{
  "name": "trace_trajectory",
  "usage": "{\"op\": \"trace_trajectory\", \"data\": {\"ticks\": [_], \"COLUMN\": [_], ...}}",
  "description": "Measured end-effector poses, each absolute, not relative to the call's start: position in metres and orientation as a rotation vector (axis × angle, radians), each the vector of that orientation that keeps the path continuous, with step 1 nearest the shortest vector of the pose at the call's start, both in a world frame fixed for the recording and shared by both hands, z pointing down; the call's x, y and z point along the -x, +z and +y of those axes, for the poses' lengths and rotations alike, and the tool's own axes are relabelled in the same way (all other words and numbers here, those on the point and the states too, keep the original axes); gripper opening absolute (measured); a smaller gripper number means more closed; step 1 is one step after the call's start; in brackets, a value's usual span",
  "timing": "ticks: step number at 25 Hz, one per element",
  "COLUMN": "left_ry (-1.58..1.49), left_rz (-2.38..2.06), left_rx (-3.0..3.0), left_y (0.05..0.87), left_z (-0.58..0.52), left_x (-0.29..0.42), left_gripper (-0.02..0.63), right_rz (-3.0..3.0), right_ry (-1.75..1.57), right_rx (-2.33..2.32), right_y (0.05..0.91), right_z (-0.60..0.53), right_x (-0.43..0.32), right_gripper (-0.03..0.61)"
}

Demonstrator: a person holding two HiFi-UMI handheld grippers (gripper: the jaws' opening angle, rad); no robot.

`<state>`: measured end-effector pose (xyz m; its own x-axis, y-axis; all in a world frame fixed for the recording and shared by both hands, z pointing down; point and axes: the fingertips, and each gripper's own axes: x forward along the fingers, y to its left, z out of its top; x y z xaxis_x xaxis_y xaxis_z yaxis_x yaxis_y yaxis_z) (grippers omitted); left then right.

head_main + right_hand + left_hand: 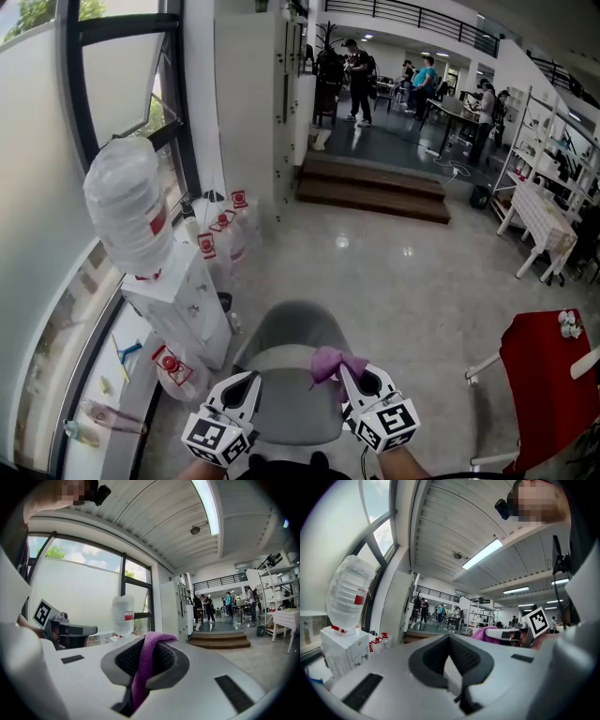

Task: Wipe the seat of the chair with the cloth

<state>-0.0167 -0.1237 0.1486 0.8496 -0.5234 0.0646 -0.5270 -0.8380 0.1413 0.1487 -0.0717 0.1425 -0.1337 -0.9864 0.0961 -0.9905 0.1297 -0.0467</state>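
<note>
1. Two hand-held claws at the bottom of the head view, each with one marker cube.
2. Left claw (250,381): pads pressed together, nothing between them in its own view (450,639).
3. Right claw (346,374): pinches the one purple cloth (332,363). Its own view (150,640) shows the cloth (143,670) as a folded strip running down between the pads.
4. One grey padded chair (292,410) lies under both claws, seat towards the camera, rounded back beyond. The cloth sits over the seat's far right part. Contact with the seat cannot be told.
5. One white water dispenser (183,305) stands left of the chair at the window, carrying one large clear bottle (127,202).
6. Spare clear bottles with red tags (222,222): three beyond the dispenser, one (171,366) nearer.
7. One red chair (548,389) stands well apart on the right.
8. One flight of brown wooden steps (375,187) lies far ahead; about five people beyond, small.
</note>
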Motion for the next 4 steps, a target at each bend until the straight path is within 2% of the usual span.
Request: {"op": "trace_trajectory", "data": {"ticks": [4], "left_ry": [0.047], "left_rz": [-0.847], "left_rx": [-2.903], "left_y": [0.1471], "left_z": [-0.1269], "left_x": [0.0214], "left_gripper": [0.006], "right_rz": [-2.335], "right_ry": [0.152], "right_rx": [-2.040], "right_y": [0.1418], "right_z": [-0.0732], "right_x": [-0.1466], "right_gripper": [0.026]}}
